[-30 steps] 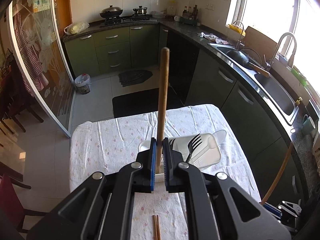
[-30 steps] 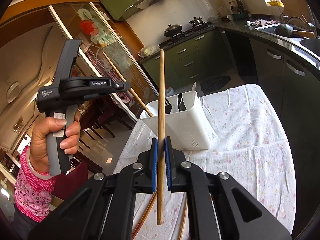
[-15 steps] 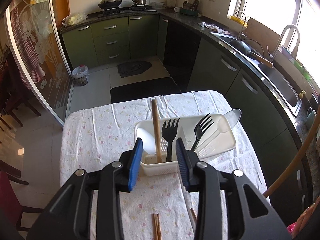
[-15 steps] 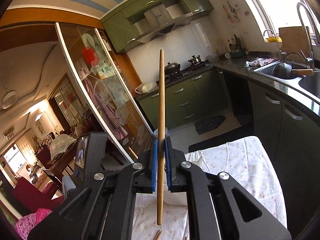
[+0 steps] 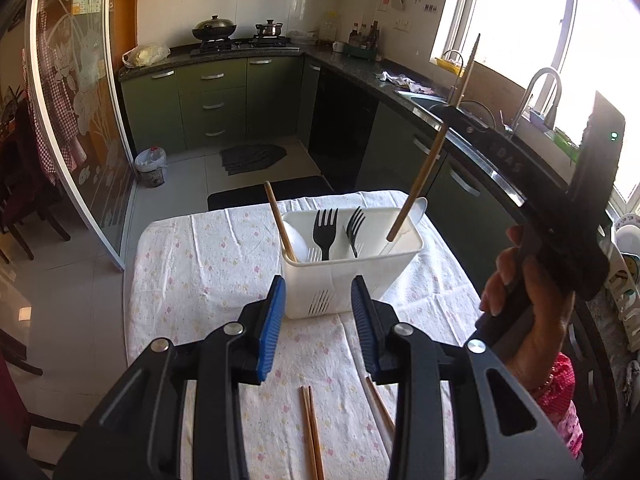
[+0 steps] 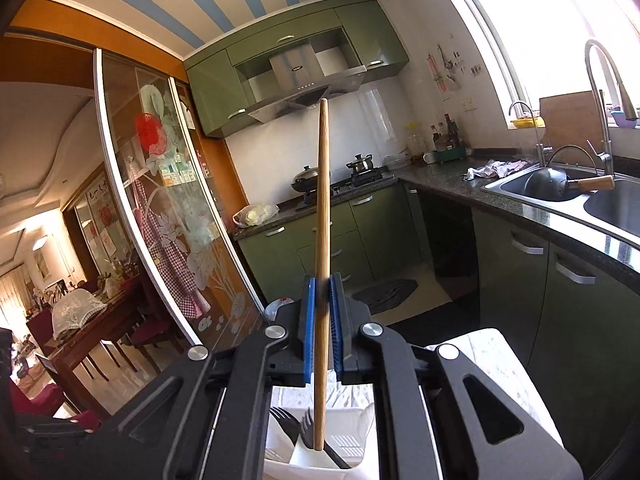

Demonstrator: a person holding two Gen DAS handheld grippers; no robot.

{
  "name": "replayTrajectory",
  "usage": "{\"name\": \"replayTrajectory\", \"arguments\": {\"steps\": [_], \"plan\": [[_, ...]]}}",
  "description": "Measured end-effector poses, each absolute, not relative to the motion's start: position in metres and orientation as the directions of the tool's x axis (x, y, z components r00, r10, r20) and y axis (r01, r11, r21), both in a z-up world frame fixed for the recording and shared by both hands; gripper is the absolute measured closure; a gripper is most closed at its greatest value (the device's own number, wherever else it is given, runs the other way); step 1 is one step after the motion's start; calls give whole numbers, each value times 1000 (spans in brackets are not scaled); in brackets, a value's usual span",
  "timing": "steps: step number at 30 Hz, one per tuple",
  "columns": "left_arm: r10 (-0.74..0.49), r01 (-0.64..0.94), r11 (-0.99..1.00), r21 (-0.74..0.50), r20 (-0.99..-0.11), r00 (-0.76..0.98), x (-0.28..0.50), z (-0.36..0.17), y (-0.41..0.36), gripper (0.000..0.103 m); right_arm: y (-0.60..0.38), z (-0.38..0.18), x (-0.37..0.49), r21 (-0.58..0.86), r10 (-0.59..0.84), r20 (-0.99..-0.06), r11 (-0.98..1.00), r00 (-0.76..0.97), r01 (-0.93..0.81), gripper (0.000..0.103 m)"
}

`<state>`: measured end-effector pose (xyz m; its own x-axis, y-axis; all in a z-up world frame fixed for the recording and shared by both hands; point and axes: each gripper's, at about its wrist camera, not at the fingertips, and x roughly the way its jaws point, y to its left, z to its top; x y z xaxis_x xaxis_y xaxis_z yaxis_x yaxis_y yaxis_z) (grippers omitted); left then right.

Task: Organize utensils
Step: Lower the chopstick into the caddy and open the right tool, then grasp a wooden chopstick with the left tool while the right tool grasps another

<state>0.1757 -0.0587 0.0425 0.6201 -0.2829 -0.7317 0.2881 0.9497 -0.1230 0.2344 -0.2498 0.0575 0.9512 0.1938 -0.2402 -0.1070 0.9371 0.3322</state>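
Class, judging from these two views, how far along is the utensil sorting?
Done: one chopstick, two black forks and a spoon stand in the white caddy. In hand: the right gripper holds a chopstick over it; the left gripper is empty. Left: chopsticks lying on the tablecloth.

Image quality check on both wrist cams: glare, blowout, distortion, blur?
Left wrist: window blown out white at upper right, strong backlight; fisheye bends the glass door frame; white utensil caddy and black forks sharp. Right wrist: window again overexposed; chopstick sharp along its length, slightly smeared between the blue pads; caddy mostly hidden behind the gripper body.
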Motion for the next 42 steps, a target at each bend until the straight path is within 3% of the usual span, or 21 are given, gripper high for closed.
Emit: {"name": "replayTrajectory", "arguments": {"steps": [14, 27, 30, 31, 32, 33, 38, 42], "plan": [[-297, 318, 940, -123, -754, 585, 149, 31, -58, 70, -217, -21, 212, 161, 144, -247, 981, 958, -106, 94], [-284, 331, 938, -106, -784, 553, 148, 19, -64, 70, -225, -32, 157, 152, 169, -220, 979, 961, -138, 91], [-256, 326, 941, -97, -832, 493, 146, 0, -66, 70, -235, -31, 130, 184, 204, -293, 971, 934, -154, 89], [-247, 323, 941, -99, -855, 457, 146, -11, -66, 70, -238, -32, 123, 177, 206, -336, 972, 919, -153, 85], [-233, 317, 943, -101, -881, 412, 145, -24, -65, 70, -240, -33, 118, 172, 217, -393, 972, 894, -161, 74], [-220, 308, 945, -108, -907, 360, 146, -38, -65, 70, -244, -36, 113, 185, 243, -453, 967, 858, -176, 71], [-167, 231, 963, -137, -979, 117, 146, -109, -55, 70, -261, -66, 95, 241, 323, -706, 947, 630, -215, 71], [-152, 199, 970, -142, -988, 34, 144, -136, -52, 74, -271, -90, 78, 245, 324, -784, 945, 529, -215, 71]]}}
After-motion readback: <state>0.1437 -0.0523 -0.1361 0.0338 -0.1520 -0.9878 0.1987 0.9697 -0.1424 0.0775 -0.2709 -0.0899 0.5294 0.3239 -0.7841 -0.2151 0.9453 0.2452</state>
